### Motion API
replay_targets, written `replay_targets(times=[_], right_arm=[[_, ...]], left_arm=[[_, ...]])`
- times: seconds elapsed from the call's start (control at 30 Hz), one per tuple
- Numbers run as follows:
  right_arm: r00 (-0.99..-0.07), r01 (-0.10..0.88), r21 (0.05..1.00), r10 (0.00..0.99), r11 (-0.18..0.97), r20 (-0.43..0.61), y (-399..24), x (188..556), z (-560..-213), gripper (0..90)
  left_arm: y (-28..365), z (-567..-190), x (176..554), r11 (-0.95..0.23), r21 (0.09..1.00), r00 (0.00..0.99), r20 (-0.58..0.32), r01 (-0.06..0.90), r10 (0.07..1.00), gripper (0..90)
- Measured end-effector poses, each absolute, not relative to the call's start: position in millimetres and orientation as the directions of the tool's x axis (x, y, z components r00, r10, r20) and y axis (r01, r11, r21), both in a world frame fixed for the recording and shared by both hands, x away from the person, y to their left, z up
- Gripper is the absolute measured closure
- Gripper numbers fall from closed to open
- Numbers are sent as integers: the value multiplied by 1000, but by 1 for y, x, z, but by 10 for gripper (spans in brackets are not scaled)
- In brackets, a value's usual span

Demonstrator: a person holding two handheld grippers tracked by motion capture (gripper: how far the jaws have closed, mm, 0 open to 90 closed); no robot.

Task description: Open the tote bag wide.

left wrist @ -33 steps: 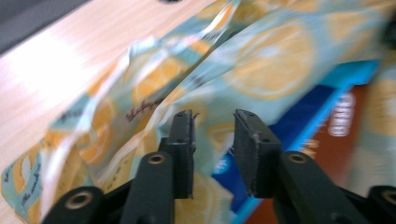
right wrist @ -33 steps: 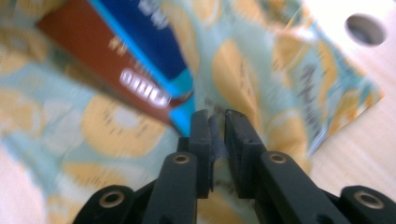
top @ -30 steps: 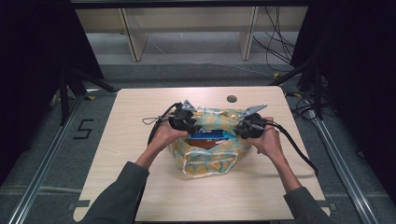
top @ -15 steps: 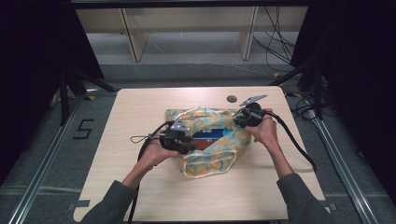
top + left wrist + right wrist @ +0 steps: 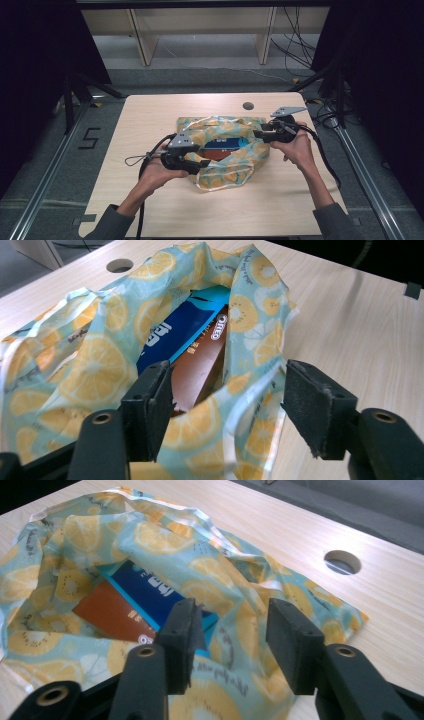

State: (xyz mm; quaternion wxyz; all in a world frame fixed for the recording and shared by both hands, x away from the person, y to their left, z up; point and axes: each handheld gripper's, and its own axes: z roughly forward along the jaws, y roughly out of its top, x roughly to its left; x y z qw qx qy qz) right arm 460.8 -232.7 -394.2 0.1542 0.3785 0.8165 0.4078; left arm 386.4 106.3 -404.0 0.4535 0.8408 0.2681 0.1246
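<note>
A teal bag [image 5: 235, 167] printed with orange slices lies on the wooden table [image 5: 150, 120], its mouth gaping. Inside lie a blue box [image 5: 175, 332] and a brown packet [image 5: 200, 372], also seen as the blue box [image 5: 150, 592] and brown packet [image 5: 112, 611]. My left gripper [image 5: 205, 164] is at the bag's near left rim. Its jaws have just been opening and stand wide apart, with the loose rim [image 5: 250, 390] between them. My right gripper [image 5: 257, 134] is at the bag's right end. Its jaws have also just been opening, with slack fabric [image 5: 235, 630] between the pads.
A round cable hole [image 5: 248, 106] lies in the table beyond the bag. Bare tabletop runs all round the bag. Cables trail from both grippers over the table's sides. Metal rails [image 5: 47, 175] flank the table, and shelving stands behind it.
My left gripper has moved from the bag's top to its near left side. The bag has sunk and spread flatter. Both pairs of jaws stand wider apart.
</note>
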Motion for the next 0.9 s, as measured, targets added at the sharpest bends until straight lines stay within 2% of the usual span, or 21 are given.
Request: replay_targets(times=[0.17, 0.27, 0.33, 0.47, 0.53, 0.67, 0.73, 0.9], right_arm=[[-656, 467, 812, 753, 350, 53, -244, 444, -396, 487], [-648, 481, 797, 760, 364, 44, -252, 435, -397, 463], [-636, 481, 806, 770, 345, 50, -258, 429, -400, 457], [-623, 481, 808, 781, 341, 41, -269, 422, -407, 442], [-620, 485, 803, 784, 346, 37, -275, 418, -412, 435], [-608, 500, 797, 792, 339, 45, -282, 409, -420, 427], [-604, 505, 795, 795, 337, 48, -284, 403, -423, 422], [-592, 514, 795, 804, 323, 56, -291, 387, -430, 414]], left_arm=[[118, -411, 371, -426, 837, 820, -47, 344, 570, 329], [123, -419, 367, -410, 837, 805, -59, 362, 591, 309], [126, -424, 365, -388, 838, 792, -81, 382, 605, 295], [135, -431, 359, -395, 840, 788, -61, 373, 613, 259], [139, -434, 354, -361, 843, 769, -94, 400, 632, 239], [145, -444, 344, -372, 844, 757, -60, 387, 650, 204], [147, -449, 338, -354, 842, 748, -85, 407, 658, 189], [157, -459, 321, -344, 837, 719, -82, 425, 690, 162]])
